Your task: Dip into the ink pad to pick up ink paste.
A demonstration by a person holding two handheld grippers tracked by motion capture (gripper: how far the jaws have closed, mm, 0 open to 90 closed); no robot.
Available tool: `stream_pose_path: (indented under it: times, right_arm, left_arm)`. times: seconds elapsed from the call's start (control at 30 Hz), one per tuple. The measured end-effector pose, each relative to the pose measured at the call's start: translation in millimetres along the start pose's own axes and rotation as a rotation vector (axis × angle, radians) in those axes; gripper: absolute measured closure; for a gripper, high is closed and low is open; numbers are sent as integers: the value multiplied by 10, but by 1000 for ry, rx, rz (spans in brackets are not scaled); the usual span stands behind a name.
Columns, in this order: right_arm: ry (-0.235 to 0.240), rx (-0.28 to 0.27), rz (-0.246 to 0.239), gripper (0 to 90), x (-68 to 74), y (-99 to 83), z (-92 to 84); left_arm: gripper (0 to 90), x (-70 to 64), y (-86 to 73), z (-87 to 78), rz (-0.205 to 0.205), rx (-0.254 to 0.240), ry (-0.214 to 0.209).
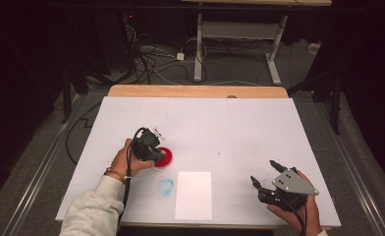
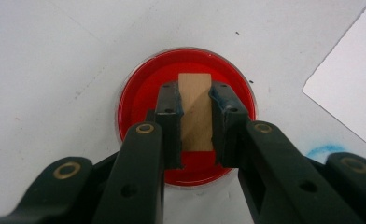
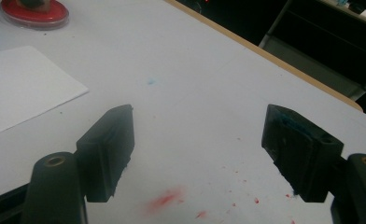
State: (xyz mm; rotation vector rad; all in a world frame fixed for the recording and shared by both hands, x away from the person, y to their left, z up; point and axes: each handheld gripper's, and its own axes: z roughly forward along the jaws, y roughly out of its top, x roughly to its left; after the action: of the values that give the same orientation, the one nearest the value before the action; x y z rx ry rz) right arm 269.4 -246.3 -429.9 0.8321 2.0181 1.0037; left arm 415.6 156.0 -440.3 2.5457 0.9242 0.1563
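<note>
My left gripper [image 2: 196, 100] is shut on a small wooden block [image 2: 196, 109], which it holds down over a round red ink pad [image 2: 139, 100]. From above, the left gripper [image 1: 153, 151] covers the left part of the red pad [image 1: 165, 157]. A white sheet of paper [image 1: 194, 195] lies near the table's front edge, between the two hands. My right gripper [image 1: 265, 173] rests open at the front right with nothing between its jaws; in its own view the right gripper [image 3: 197, 135] points across the table, with the red pad [image 3: 34, 13] far off at top left.
A blue ink smudge [image 1: 166, 186] marks the white table cover [image 1: 239, 128] just left of the paper. Red ink spots [image 3: 165, 199] lie under the right gripper. Beyond the table's wooden far edge [image 1: 195, 91] are floor cables and a white desk frame [image 1: 239, 34].
</note>
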Motion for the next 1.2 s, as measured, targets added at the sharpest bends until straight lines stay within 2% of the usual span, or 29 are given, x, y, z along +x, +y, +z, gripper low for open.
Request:
stream_pose_path:
  times: [0.23,0.43,0.7,0.73,0.8,0.87,1.0,1.2]
  right_arm:
    - [0,0,-1,256,-4,0,1]
    - [2,-1,5,256,-15,11,13]
    - [10,0,3,255,-23,14,44]
    - [6,-2,6,256,-26,13,39]
    - [5,-5,7,255,-34,15,29]
    - [2,-6,8,255,-35,17,26]
    - [4,-1,7,254,-34,13,26]
    - [-5,-9,8,254,-43,19,-4]
  left_arm:
    - [739,36,-31,2,-19,-20,-26]
    - [739,28,-41,1,-23,-28,-21]
    - [739,-6,-16,-9,-4,-16,6]
    - [739,-16,-8,-15,-2,-13,13]
    - [739,-55,8,-45,12,-10,58]
    - [739,-65,12,-140,11,-49,49]
    - [739,-144,3,-368,37,-120,56]
    - [738,-239,-79,-554,61,-173,66]
